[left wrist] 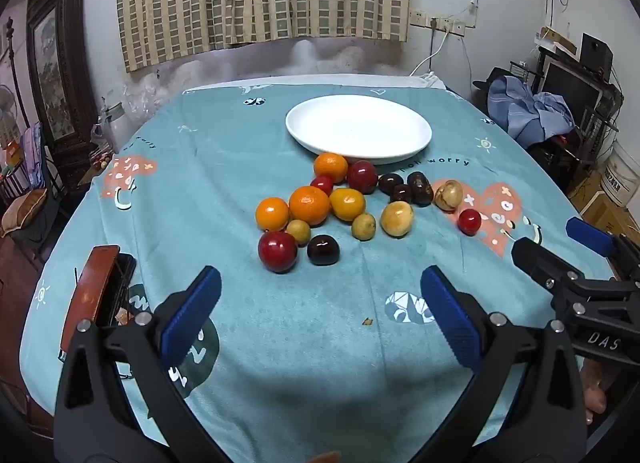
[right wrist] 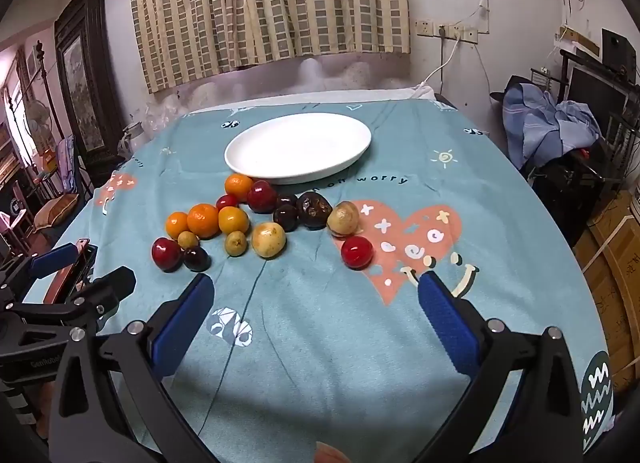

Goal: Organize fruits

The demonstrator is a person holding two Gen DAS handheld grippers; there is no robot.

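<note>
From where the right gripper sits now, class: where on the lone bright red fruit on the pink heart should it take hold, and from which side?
Grip the bright red fruit across its round middle, one pad on each flank, coming from the near side and above. It sits apart from the pile, with bare tablecloth left, right and in front. The yellow-brown fruit crowds only its far side. The right gripper is already wide open.
</note>
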